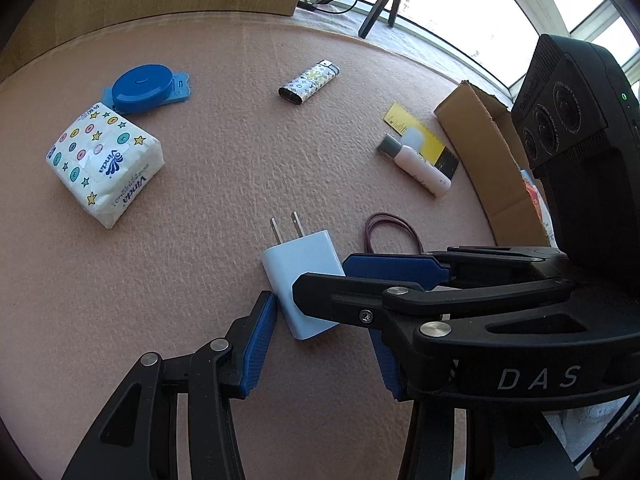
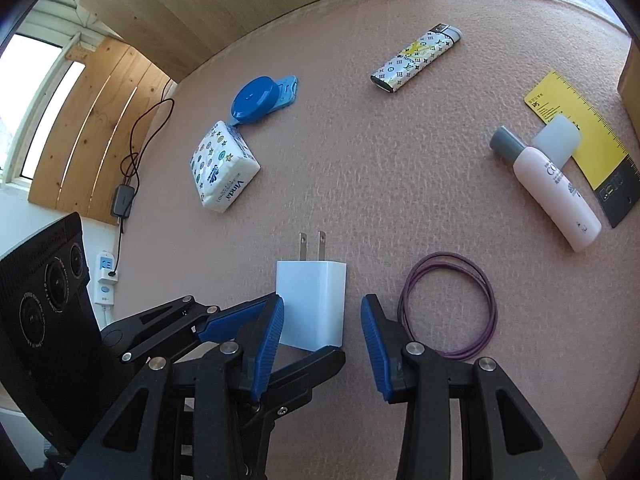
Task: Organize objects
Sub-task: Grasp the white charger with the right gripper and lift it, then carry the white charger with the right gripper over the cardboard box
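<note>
Both tongs, left tongs (image 1: 324,344) and right tongs (image 2: 322,344), are gaping released around the light, rigid, slick charger (image 2: 311,304); flat sides are offering the surest hold.

white charger (image 2: 311,307), purple band (image 2: 450,306)

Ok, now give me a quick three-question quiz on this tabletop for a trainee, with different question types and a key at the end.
1. True or false: the patterned lighter is standing upright on the mat.
2. Multiple choice: what lies between the open fingers of the right gripper? A) white charger B) tissue pack C) pink bottle
3. Fill in: the looped band lying beside the charger is ___ in colour.

Key: 1 false, it lies flat; 2 A; 3 purple.
</note>
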Demonstrator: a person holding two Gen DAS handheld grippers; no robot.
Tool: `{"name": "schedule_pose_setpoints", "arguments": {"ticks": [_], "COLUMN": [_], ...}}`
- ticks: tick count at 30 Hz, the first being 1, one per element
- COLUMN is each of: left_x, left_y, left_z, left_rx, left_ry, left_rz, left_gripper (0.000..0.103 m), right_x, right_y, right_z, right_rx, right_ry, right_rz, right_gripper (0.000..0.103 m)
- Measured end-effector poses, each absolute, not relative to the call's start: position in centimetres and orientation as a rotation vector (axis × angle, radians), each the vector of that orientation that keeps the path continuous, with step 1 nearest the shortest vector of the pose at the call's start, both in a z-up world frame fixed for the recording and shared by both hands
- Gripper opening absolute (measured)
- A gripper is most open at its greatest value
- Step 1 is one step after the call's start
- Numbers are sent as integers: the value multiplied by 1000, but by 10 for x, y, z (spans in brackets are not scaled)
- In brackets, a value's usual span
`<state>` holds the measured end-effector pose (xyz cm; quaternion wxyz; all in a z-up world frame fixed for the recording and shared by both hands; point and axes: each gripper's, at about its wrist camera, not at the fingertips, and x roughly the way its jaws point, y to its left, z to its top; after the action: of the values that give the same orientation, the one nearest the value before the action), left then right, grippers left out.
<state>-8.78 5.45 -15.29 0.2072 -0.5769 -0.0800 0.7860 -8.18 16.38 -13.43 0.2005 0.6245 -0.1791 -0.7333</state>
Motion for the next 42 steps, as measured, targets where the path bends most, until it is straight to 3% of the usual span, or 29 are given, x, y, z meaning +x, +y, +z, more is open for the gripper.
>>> {"name": "schedule_pose_setpoints", "arguments": {"ticks": [23, 42], "left_x": [-78, -60], "left_y": [76, 213], "left_z": [-131, -77], "left_rx": [-1554, -1356], "left_ry": [-220, -47], "left_rz": [2203, 2075], "left_gripper": [46, 46], "right_x": [-67, -5], "right_y": [180, 308], "right_z": [-114, -57], "right_rx": [1688, 1580], "right_ry": [-529, -687], "right_rz": [-2113, -2396], "right_gripper": [34, 34]}}
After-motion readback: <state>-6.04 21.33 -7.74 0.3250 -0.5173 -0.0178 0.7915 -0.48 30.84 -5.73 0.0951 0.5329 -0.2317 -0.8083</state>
